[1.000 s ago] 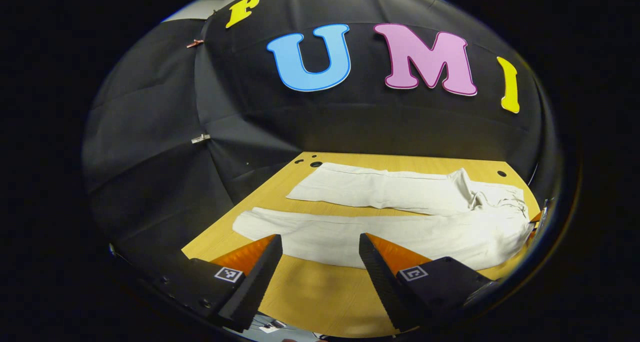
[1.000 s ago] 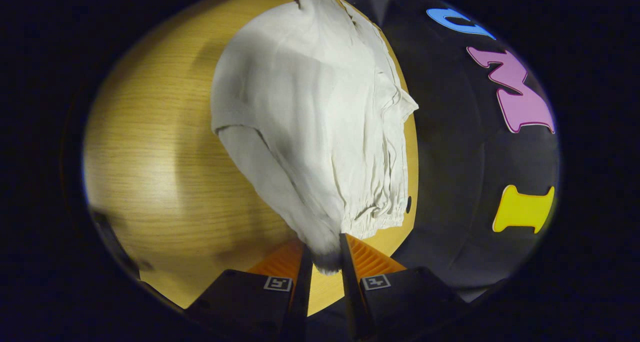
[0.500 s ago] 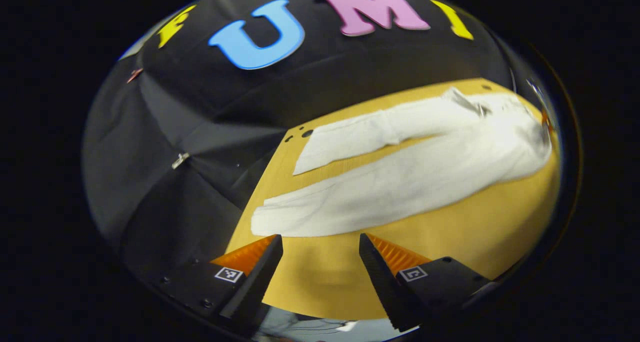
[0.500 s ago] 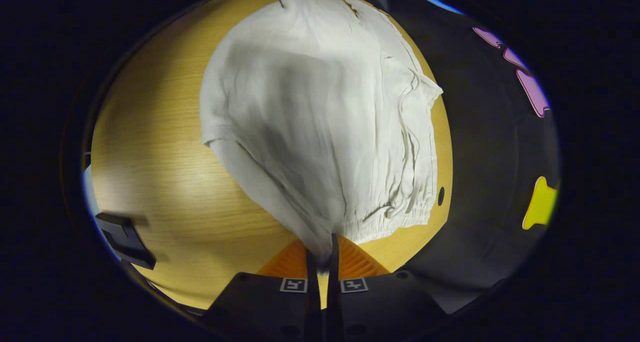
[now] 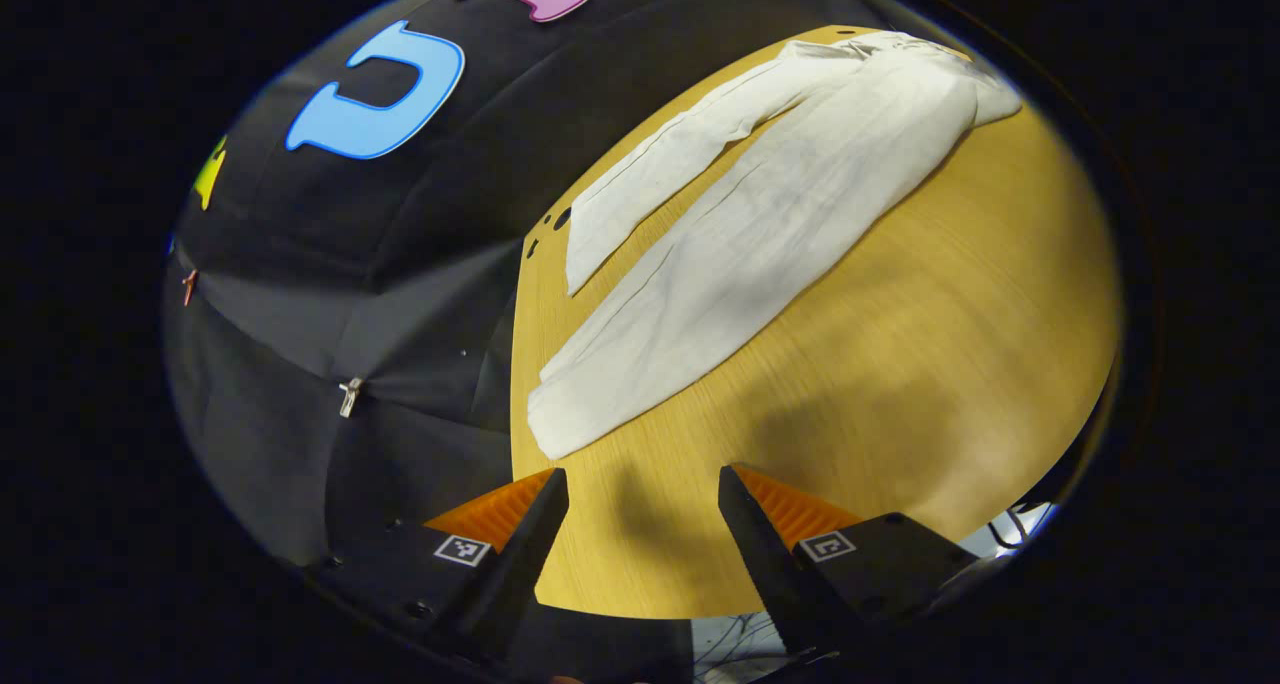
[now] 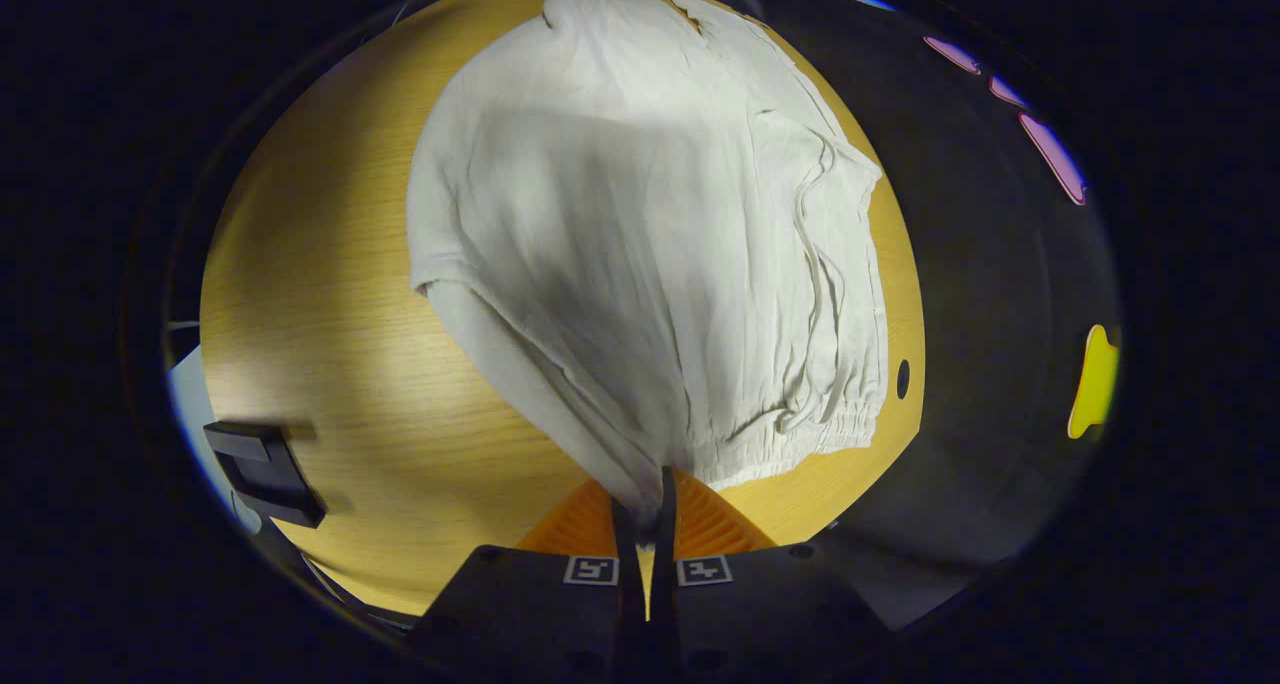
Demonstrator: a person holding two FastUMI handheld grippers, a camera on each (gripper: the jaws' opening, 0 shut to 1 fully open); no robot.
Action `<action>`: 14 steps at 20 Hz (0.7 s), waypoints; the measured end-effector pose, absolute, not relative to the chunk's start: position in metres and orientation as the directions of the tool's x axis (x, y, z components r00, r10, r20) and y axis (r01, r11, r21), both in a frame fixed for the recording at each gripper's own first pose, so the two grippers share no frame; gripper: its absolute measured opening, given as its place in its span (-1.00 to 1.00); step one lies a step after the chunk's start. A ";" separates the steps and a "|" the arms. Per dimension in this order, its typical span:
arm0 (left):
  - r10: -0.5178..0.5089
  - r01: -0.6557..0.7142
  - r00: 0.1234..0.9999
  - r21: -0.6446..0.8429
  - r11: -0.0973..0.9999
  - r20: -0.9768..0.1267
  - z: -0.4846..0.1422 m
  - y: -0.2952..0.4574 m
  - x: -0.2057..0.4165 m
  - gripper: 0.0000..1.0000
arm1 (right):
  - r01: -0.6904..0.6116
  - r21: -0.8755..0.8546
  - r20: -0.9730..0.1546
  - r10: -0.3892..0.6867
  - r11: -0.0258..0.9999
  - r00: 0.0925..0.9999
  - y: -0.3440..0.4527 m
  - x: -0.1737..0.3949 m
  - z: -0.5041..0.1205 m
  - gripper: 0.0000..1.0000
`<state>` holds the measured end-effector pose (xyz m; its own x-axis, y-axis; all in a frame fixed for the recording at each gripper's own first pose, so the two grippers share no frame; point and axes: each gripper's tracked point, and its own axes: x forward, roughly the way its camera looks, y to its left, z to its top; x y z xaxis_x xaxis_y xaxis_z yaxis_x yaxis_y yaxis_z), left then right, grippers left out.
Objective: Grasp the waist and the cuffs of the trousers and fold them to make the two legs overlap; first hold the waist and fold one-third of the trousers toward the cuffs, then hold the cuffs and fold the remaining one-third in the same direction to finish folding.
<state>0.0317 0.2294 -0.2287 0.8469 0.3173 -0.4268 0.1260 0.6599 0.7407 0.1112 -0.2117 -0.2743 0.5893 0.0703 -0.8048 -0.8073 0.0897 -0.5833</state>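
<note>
White trousers [image 5: 760,224] lie spread on the wooden table [image 5: 900,384], legs apart, cuffs toward me in the left gripper view. The near cuff [image 5: 560,429] lies a short way ahead of my left gripper [image 5: 640,494], which is open and holds nothing, a little above the table. In the right gripper view the trousers [image 6: 640,244] stretch away from the gathered waistband [image 6: 800,439]. My right gripper [image 6: 643,494] is shut on the near corner of the waist, and the cloth rises from the table into its fingers.
Black cloth walls stand behind and to the side of the table. Small round holes [image 5: 562,218] mark the table corner near the far cuff, another hole [image 6: 903,377] beside the waistband. A dark object [image 6: 265,469] sits at the table's left edge in the right gripper view.
The left gripper has swung and tilted toward the near cuff, still open. The right gripper closed from a narrow gap to fully shut on the waist corner.
</note>
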 end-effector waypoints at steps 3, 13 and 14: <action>0.273 0.226 0.854 0.788 0.573 -0.443 -0.231 0.229 0.054 0.92 | -0.800 -0.597 -0.798 0.057 0.055 0.600 -0.211 0.111 -0.275 -0.87; 0.141 0.517 0.817 0.818 0.250 -0.560 -0.226 0.218 0.129 0.82 | -0.789 -0.614 -0.789 0.011 0.033 0.615 -0.212 0.111 -0.274 -0.88; 0.130 0.554 0.801 0.807 0.205 -0.584 -0.227 0.217 0.130 0.74 | -0.788 -0.616 -0.788 0.009 0.030 0.616 -0.212 0.111 -0.273 -0.88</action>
<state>0.1304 0.2168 -0.2270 0.8014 0.1301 -0.5839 0.5544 0.2048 0.8066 0.1109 -0.2120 -0.2735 0.6160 0.0094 -0.7877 -0.7875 0.0296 -0.6156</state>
